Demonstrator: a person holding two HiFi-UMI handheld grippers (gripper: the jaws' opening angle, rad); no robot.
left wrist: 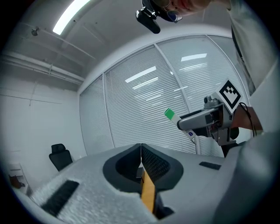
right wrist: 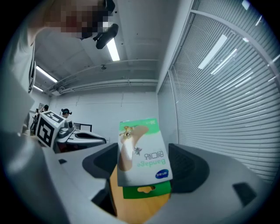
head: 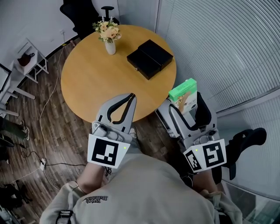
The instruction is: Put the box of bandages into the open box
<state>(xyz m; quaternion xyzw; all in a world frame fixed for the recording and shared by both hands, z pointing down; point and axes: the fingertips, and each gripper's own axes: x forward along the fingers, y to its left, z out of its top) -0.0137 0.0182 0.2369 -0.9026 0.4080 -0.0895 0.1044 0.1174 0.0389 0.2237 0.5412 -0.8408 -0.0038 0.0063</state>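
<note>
The bandage box [head: 185, 95], green and white, is held upright in my right gripper [head: 187, 104], off the right rim of the round wooden table [head: 87, 83]. In the right gripper view the bandage box [right wrist: 141, 151] fills the space between the jaws of the right gripper [right wrist: 144, 168], its print upside down. The open black box [head: 149, 58] lies on the table's far right part, lid folded back. My left gripper [head: 131, 96] hangs over the table's near edge, shut and empty. The left gripper [left wrist: 141, 151] shows its jaws pressed together, with the bandage box [left wrist: 169, 114] in the distance.
A white vase of flowers [head: 109, 37] stands at the table's far side. A black office chair [head: 85, 11] is behind the table and a white shelf [head: 28, 59] at the left. Cables [head: 43, 131] trail on the wooden floor. Blinds [head: 218, 39] cover the right wall.
</note>
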